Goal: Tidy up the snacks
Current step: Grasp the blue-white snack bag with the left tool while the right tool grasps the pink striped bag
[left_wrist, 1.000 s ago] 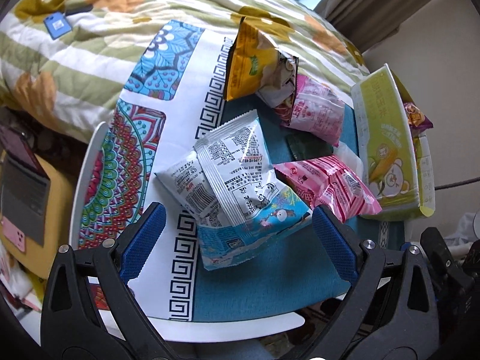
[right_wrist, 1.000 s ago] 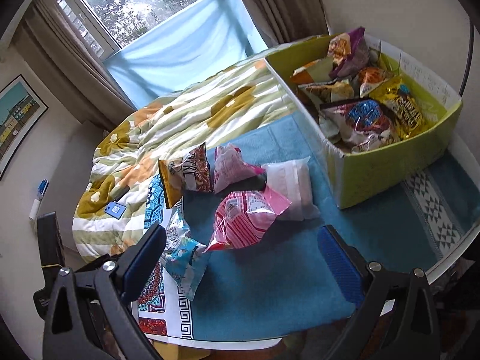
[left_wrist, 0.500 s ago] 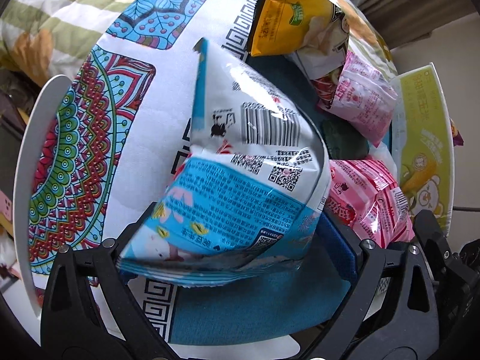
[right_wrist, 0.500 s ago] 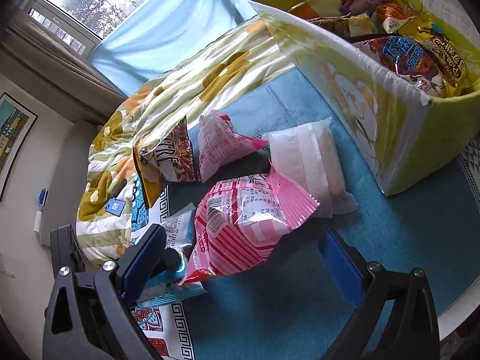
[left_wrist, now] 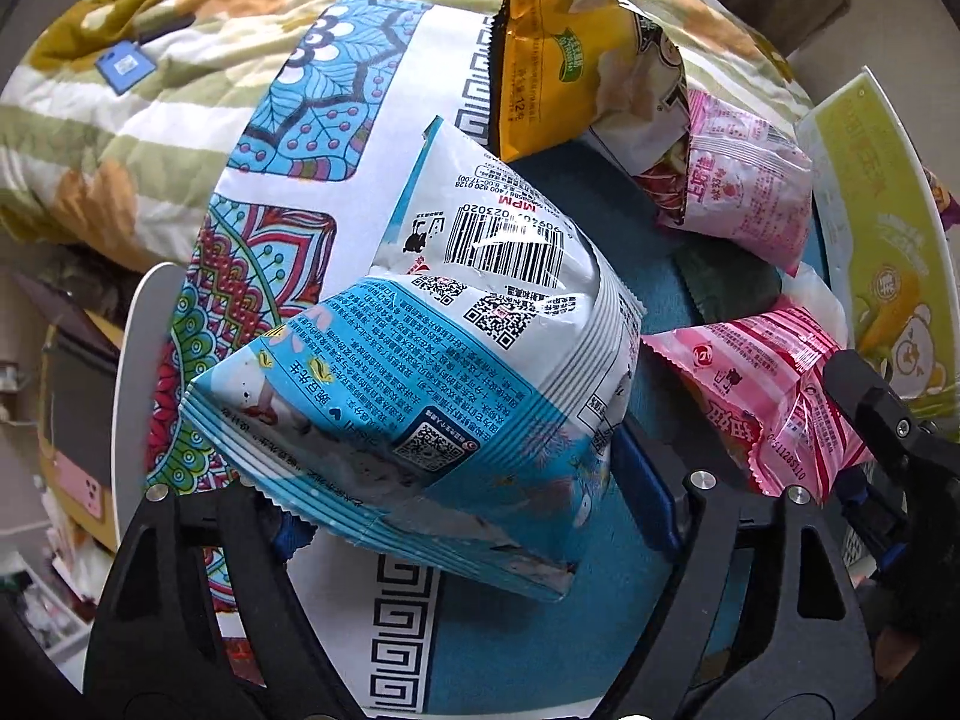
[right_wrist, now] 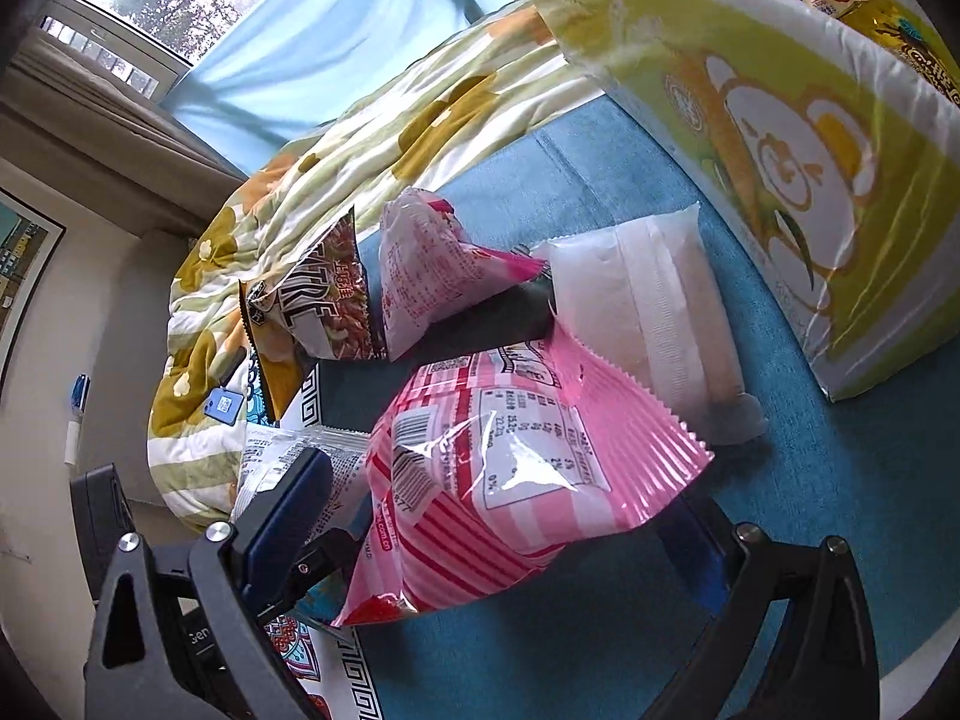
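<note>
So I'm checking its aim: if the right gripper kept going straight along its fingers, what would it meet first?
Probably the pink striped snack bag, lying on the blue mat between the right gripper fingers.

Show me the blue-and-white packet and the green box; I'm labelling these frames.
blue-and-white packet [left_wrist: 456, 324], left wrist view, on its barcoded back.
green box [right_wrist: 780, 138], right wrist view, on its printed side wall.

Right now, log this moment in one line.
left hand-held gripper: closing around blue packet | right hand-held gripper: straddling pink packet | box: holding snacks
</note>
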Tool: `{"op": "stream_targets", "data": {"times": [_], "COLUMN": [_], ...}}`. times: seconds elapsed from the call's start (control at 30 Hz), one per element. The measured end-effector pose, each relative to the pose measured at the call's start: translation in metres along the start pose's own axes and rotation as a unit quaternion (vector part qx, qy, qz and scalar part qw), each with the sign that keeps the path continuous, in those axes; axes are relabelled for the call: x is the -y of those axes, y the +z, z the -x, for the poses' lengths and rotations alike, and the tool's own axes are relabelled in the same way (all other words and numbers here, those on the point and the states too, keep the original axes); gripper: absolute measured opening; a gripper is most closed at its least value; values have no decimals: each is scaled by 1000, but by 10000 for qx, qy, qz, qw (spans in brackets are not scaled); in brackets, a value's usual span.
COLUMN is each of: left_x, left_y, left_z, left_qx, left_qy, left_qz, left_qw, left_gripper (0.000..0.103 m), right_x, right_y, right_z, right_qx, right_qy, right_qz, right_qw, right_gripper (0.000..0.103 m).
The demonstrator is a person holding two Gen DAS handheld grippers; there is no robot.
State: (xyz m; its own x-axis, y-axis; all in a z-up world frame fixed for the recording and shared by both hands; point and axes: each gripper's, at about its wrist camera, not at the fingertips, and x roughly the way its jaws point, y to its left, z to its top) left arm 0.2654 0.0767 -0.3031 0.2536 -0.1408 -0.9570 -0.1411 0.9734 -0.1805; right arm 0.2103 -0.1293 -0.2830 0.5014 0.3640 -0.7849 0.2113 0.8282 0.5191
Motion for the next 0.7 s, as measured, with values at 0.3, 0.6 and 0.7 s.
{"op": "stream_targets", "data": {"times": [0.3,0.6,0.7], "left_x": [-6,-10,-12], "left_y": [-1,-6,-10], "left_z": [0,11,15], "left_qx": [51,145,195], "left_qy": [-317,-402,-443], "left_qz": [-85,-174,-216], "left_qw": [9994,9989,9986], "left_gripper": [58,53,52], "right_x": [1,-7,-9], "right_y": [1,0,-2], "right_z": [-8,-6,-5], "right_qx": [-132,-123,-104], "right_qy": [37,62,93], "right_qz": [-30,102,137], "right_qw": [9999,9999,9998], "right_gripper": [85,71,61]}}
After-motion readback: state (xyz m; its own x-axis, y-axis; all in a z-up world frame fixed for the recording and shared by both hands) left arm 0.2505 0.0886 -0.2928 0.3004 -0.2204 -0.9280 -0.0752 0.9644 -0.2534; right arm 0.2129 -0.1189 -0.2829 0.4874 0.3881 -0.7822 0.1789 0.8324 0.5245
